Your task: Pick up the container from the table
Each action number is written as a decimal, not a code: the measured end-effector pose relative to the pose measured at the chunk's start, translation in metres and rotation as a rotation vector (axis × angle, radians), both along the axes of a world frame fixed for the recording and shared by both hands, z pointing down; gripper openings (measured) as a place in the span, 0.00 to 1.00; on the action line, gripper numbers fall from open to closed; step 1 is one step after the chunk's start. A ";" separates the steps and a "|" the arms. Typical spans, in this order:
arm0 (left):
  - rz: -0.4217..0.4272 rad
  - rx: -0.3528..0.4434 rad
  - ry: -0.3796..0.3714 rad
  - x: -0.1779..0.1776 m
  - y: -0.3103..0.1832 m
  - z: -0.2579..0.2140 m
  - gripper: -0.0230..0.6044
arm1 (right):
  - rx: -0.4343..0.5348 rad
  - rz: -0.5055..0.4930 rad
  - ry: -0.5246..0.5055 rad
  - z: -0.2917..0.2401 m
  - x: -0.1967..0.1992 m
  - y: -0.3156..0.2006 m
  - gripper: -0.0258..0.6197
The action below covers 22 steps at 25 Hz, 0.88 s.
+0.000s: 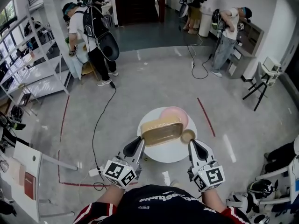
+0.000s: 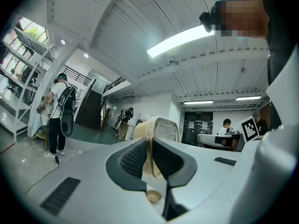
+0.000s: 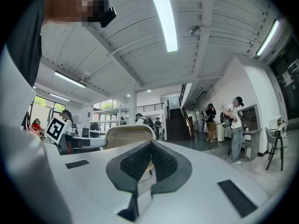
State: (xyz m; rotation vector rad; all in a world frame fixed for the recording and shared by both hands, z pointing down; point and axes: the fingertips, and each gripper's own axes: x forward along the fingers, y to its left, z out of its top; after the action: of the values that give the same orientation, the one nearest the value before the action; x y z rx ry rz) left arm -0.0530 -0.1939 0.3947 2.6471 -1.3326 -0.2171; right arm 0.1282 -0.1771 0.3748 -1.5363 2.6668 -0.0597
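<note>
A tan rectangular container [image 1: 161, 131] sits over the round white table [image 1: 164, 156], overlapping a pink plate [image 1: 176, 115] behind it. My left gripper [image 1: 140, 143] is shut on the container's left rim. In the left gripper view the thin rim [image 2: 149, 160] runs between the ribbed pads of the left gripper [image 2: 150, 143]. My right gripper [image 1: 192, 143] rests at the table's right side, beside a small round tan piece [image 1: 188, 135], apart from the container. In the right gripper view the jaws of the right gripper [image 3: 150, 146] meet, with the container [image 3: 127, 133] beyond them.
A white shelf rack [image 1: 32, 73] stands at the left, and a person with a backpack [image 1: 91, 31] is beyond it. A black cable [image 1: 99, 125] and red tape lines [image 1: 205, 116] cross the floor. More people [image 1: 229, 36] and a tripod [image 1: 259, 88] are at the right.
</note>
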 end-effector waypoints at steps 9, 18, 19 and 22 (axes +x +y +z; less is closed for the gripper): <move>0.030 0.007 -0.015 0.006 -0.007 0.001 0.12 | -0.016 0.030 0.012 0.007 0.003 0.001 0.06; 0.035 0.008 -0.023 0.010 -0.009 0.000 0.12 | -0.006 0.032 0.025 0.004 0.005 -0.001 0.06; 0.032 0.008 -0.023 0.009 -0.010 0.000 0.12 | -0.004 0.032 0.028 0.003 0.004 -0.002 0.06; 0.027 0.011 -0.023 0.006 -0.012 0.000 0.12 | 0.005 0.026 0.043 0.004 0.000 -0.003 0.06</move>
State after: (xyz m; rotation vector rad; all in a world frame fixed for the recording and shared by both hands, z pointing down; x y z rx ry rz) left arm -0.0473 -0.2057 0.3943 2.6823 -1.3054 -0.1916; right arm 0.1285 -0.1797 0.3785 -1.5885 2.6764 -0.0199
